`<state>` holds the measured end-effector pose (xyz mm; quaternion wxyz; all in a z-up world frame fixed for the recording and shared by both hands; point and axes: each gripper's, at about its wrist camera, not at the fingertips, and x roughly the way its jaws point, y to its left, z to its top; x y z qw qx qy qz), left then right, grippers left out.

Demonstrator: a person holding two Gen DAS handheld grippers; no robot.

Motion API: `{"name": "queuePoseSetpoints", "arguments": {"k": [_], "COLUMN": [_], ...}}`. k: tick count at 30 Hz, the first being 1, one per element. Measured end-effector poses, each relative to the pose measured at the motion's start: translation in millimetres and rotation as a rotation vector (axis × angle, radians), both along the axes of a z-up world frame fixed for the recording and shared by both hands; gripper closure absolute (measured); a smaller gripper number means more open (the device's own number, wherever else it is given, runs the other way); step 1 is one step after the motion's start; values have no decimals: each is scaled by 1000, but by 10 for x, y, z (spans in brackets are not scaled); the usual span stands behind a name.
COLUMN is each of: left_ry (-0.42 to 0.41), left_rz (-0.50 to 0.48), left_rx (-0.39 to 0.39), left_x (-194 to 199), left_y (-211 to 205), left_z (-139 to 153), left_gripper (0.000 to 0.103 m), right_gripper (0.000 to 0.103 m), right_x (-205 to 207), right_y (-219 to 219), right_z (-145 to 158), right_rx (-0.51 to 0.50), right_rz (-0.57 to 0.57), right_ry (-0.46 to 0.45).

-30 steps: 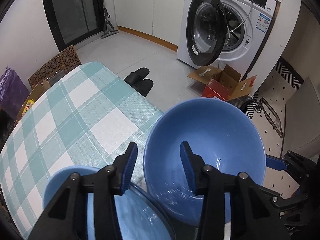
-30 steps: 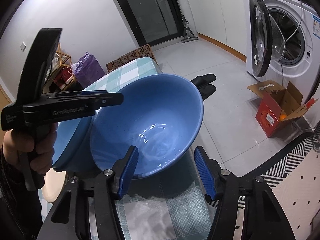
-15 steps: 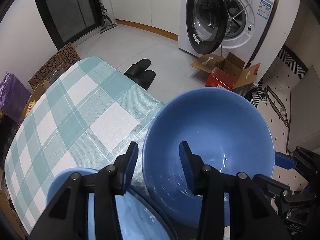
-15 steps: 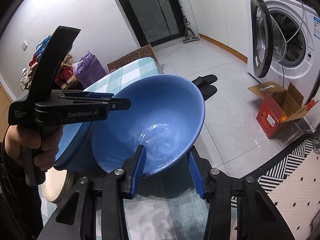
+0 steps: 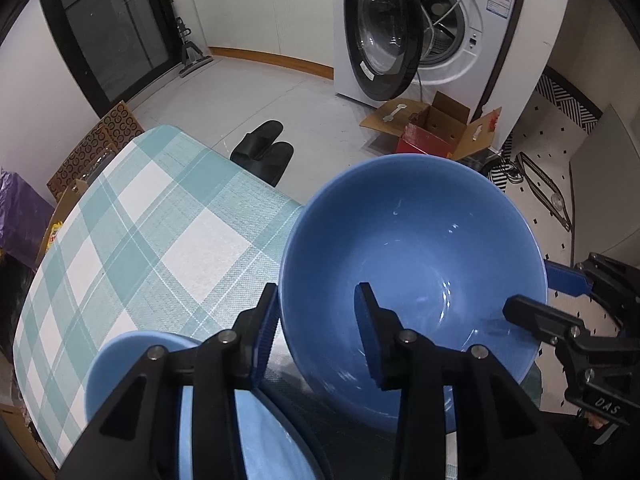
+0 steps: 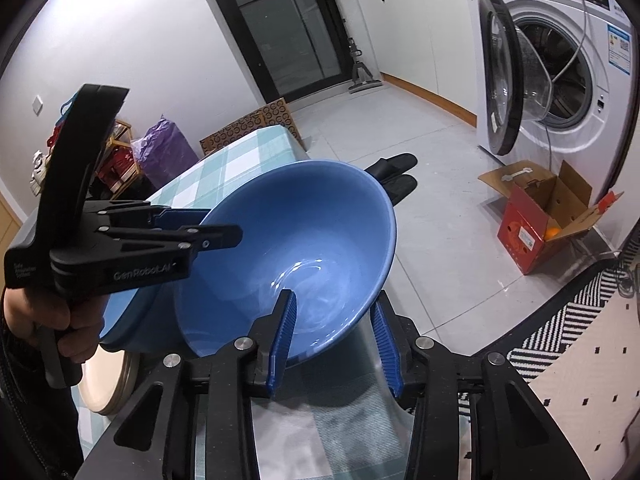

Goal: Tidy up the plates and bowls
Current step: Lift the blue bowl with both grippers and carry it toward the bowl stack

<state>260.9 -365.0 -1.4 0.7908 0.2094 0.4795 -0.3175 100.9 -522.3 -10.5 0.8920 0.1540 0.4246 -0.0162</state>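
Both tongs have closed in: left tongs (image 5: 316, 316) and right tongs (image 6: 334, 338) straddle, unclamped, the glossy, breakable blue bowl (image 6: 304, 248) at its nine and six o'clock rim.

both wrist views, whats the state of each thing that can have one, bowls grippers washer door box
large blue bowl: tilted, rim between the fingers of both grippers
left gripper: straddles the bowl's rim, grip unclear
right gripper: straddles the opposite rim, grip unclear
second blue bowl: upright on the table
washing machine door: open
red cardboard box: flaps open
slippers: paired on the floor
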Motion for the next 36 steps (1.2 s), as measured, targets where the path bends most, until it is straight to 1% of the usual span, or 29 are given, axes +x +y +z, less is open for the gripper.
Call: {"name": "queuePoseSetpoints", "arguments": {"k": [3,7,12,23,36], "left_ry": [-14,-15,-16,-34,-67], "left_rz": [-4,-10,-13,-25,-23], "left_rx": [6,2,-6,-45,-90], "left_x": [-22,-53,-90,-181,-296], "left_y": [-4,6,12,35,129], "left_z": [-2,-10,-10,117,322], "left_gripper": [73,76,76,76,76], "right_gripper": [65,67,69,70,70], "right_x": [-27,-55,-78,-141,-231], "right_y": [-41,-94,-113,-145,-99], "right_z": [5,14,45,116,336], "right_rx": [-1,0,-7,-1,-17], "right_rz": [-11,-32,-49,-73,-78], "right_ry": [-3,-6,-18,-36,-68]}}
